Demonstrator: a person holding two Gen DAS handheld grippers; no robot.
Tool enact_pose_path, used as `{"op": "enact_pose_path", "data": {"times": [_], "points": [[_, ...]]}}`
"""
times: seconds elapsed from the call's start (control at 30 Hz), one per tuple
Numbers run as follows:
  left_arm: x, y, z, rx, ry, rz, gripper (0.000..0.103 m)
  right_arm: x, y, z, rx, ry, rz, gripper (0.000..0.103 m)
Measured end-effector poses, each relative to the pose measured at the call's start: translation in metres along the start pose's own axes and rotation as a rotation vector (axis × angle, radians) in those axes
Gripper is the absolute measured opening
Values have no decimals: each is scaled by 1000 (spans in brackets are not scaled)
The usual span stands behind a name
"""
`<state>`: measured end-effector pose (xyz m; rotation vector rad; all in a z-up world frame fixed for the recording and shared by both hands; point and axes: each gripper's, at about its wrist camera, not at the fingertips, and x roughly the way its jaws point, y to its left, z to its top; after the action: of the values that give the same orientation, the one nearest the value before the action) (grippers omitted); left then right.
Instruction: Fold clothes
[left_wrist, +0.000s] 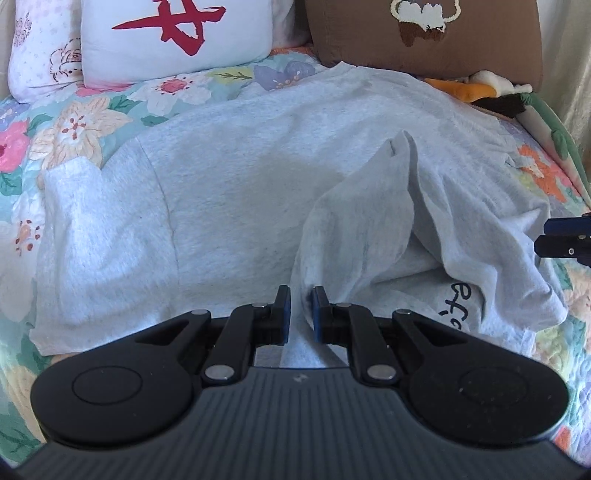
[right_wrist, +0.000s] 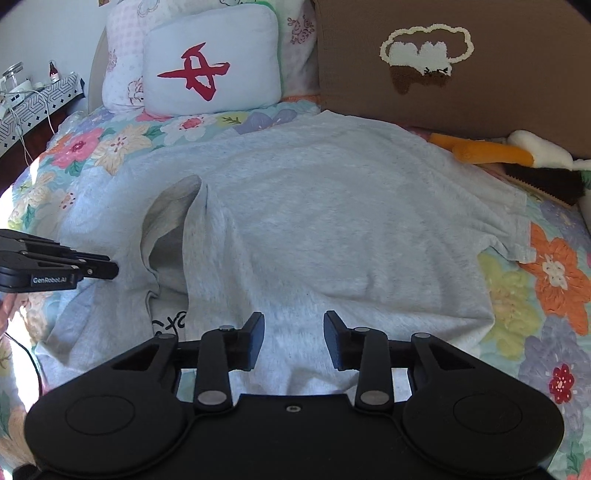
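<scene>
We pinch a raised ridge of the grey T-shirt (left_wrist: 236, 192) in our nearly closed left tool (left_wrist: 301, 295) — lifting it off the bed (left_wrist: 74, 122) for folding — while our right tool (right_wrist: 293, 325), wide open and empty, hovers over cloth ahead.

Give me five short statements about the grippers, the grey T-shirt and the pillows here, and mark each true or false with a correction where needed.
1. The left gripper pinches a raised fold of the grey T-shirt. True.
2. The right gripper is clamped on a sleeve. False: its fingers are apart and hold nothing.
3. The white pillow bears a red mark. True.
4. The T-shirt is folded into a neat square. False: it is mostly spread out on the floral quilt.
5. The brown cushion lies on top of the T-shirt. False: it stands behind it.
</scene>
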<state>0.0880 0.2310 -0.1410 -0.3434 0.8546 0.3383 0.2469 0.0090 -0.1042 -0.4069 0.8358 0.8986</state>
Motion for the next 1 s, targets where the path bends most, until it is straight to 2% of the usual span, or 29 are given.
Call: {"op": "enact_pose_path", "data": {"times": [0.1, 0.2, 0.27, 0.33, 0.4, 0.5, 0.53, 0.63, 0.7, 0.8, 0.87, 0.97, 1.0], "points": [[-7, 6, 2, -16, -21, 19, 14, -4, -3, -1, 8, -16, 12, 41], [-11, 6, 0, 0, -40, 76, 14, -9, -6, -7, -3, -32, 16, 54], [-12, 7, -2, 0, -24, 89, 14, -9, -8, -9, -12, -11, 3, 54], [-20, 4, -7, 5, -25, 70, 15, -8, -11, -9, 2, 20, 13, 54], [-32, -1, -14, 23, -46, 45, 30, -9, -8, -11, -11, 54, 44, 54], [-49, -13, -26, 73, -73, -3, 43, -13, 6, -17, -98, 86, 88, 55], [-53, -17, -30, 87, -71, -29, 43, -12, 12, -20, -133, 100, 102, 60], [-58, -28, -41, 127, -55, -114, 49, -1, 30, -29, -196, 155, 144, 62], [-56, -36, -45, 169, -53, -103, 54, 6, 42, -34, -213, 185, 163, 63], [-52, -48, -52, 232, -51, -86, 62, 15, 66, -47, -321, 219, 152, 68], [-50, -55, -56, 274, -50, -74, 71, 23, 75, -56, -386, 244, 82, 68], [-46, -67, -63, 337, -48, -57, 72, 31, 73, -63, -416, 205, 48, 66], [-45, -71, -66, 358, -47, -51, 72, 31, 69, -62, -396, 193, 56, 60]]}}
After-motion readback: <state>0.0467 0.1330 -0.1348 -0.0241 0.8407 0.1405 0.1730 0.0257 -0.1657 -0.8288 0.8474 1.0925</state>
